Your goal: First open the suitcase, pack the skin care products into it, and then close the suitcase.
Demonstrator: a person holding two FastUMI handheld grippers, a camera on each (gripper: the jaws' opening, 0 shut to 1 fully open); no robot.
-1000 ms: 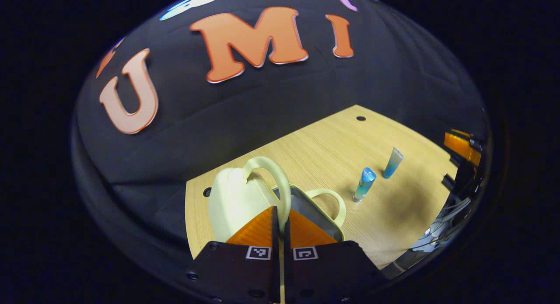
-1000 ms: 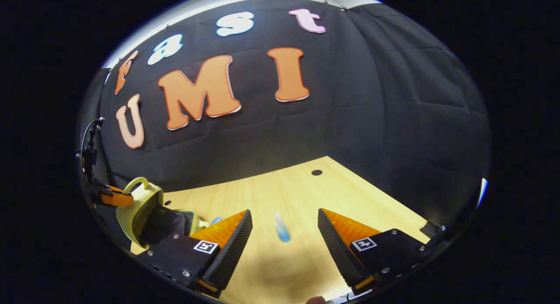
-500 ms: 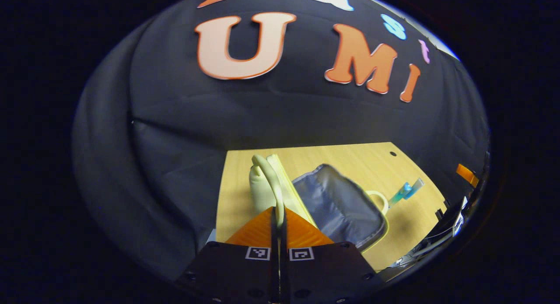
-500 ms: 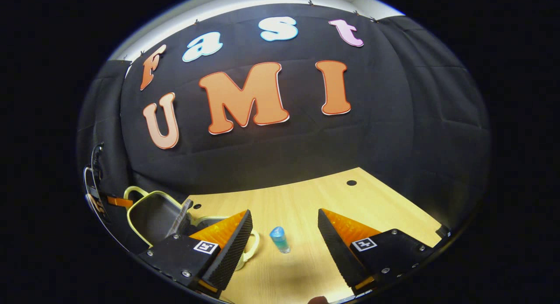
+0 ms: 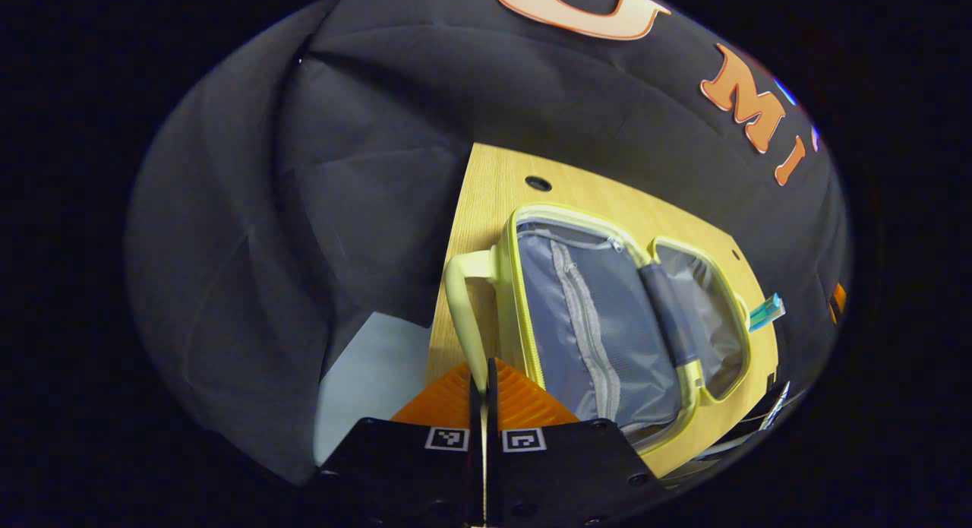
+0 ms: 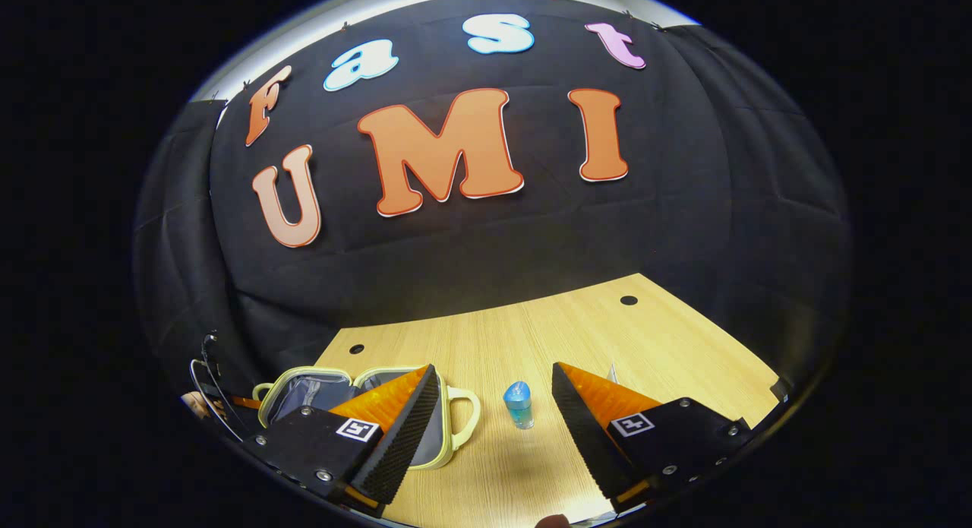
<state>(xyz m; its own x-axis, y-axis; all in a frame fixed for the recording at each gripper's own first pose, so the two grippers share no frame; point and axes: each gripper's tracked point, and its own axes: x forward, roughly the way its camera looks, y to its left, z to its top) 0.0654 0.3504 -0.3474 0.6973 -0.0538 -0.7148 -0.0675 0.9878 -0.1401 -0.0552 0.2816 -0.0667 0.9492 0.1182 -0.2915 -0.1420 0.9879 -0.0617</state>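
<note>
Left gripper (image 5: 484, 376) jaws clamp the open suitcase's (image 5: 607, 315) handle (image 5: 462, 300) at the counter (image 6: 531, 338) edge; right gripper (image 6: 493, 406) jaws gape around the upright tube (image 6: 519, 404).

Wooden table (image 6: 531, 338) bears open suitcase (image 5: 607, 315), blue tube (image 6: 519, 404).

So: one yellow suitcase (image 5: 607, 315) lying open, two handles (image 5: 465, 315) on it, two blue skincare tubes (image 6: 519, 403) ahead of the fingers, and three holes (image 6: 628, 300) in the tabletop (image 6: 531, 338).
</note>
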